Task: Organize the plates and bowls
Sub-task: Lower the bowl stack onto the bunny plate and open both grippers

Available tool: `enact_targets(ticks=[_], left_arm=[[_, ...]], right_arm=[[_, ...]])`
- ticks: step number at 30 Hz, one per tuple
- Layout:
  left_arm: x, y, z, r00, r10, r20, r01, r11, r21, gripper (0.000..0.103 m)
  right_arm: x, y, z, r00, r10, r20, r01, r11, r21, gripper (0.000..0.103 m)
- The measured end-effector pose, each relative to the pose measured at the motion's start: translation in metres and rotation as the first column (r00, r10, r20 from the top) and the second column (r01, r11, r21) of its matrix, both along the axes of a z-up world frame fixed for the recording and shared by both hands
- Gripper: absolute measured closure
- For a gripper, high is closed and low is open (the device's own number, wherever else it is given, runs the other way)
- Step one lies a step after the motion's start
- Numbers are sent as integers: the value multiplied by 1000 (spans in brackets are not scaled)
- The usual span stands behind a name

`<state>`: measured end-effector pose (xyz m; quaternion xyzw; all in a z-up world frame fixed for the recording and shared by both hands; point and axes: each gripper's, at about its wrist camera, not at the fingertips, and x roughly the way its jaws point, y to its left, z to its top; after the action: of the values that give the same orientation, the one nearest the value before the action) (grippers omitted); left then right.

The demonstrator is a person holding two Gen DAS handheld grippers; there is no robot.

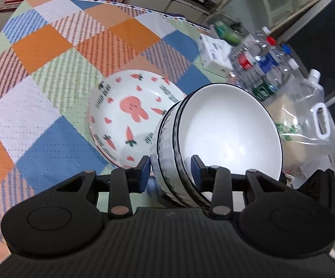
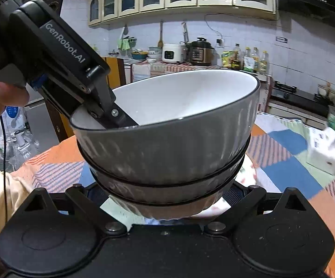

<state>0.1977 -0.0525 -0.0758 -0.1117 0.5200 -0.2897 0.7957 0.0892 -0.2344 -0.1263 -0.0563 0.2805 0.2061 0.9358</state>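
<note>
The bowls (image 1: 213,143) are a nested stack of glazed ceramic with ribbed outer walls and dark rims: judge them stiff, heavy for their size, slippery at the glaze and liable to chip or break if dropped. You have them held off the table, tilted toward the plate in the left view, above the checked cloth (image 1: 58,74). Your left gripper (image 1: 170,171) is clamped across the stack's wall at the rim, one blue-padded finger (image 1: 144,169) outside on the ribs and the other inside the top bowl; in the right view that inner finger reaches down over the rim into the white interior. A rim pinch on a stack carries only by friction, so the lower bowls could slip out; a hold under the base would be safer. Your right gripper (image 2: 167,203) sits directly below the stack, fingers spread to either side of the lowest bowl's foot, but its tips are hidden behind the bowl and I cannot tell whether it grips or stands released. The rabbit plate (image 1: 130,113) lies flat on the cloth just beside the stack. Bottles (image 1: 260,67) and a white box (image 1: 213,53) stand farther off at the table edge.
</note>
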Motion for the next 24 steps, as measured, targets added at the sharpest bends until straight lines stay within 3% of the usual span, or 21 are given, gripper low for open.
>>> enact_targets(ticks=[4,15,24], left_arm=[[21,1,-4,1000,19,-15,-18,1000,14,67],[75,-3,-38,998,56,-18,-55,998,8,67],[87,-14,-61,997,76,-27,-75,997,22,67]], right_arm=[[21,3,-6,1000,-13,-14,14,999,30,4],[76,5,-25,999,8,-52,-10,999,-31,4],[94,2,-42,996,-8,-93,2,998,-60,4]])
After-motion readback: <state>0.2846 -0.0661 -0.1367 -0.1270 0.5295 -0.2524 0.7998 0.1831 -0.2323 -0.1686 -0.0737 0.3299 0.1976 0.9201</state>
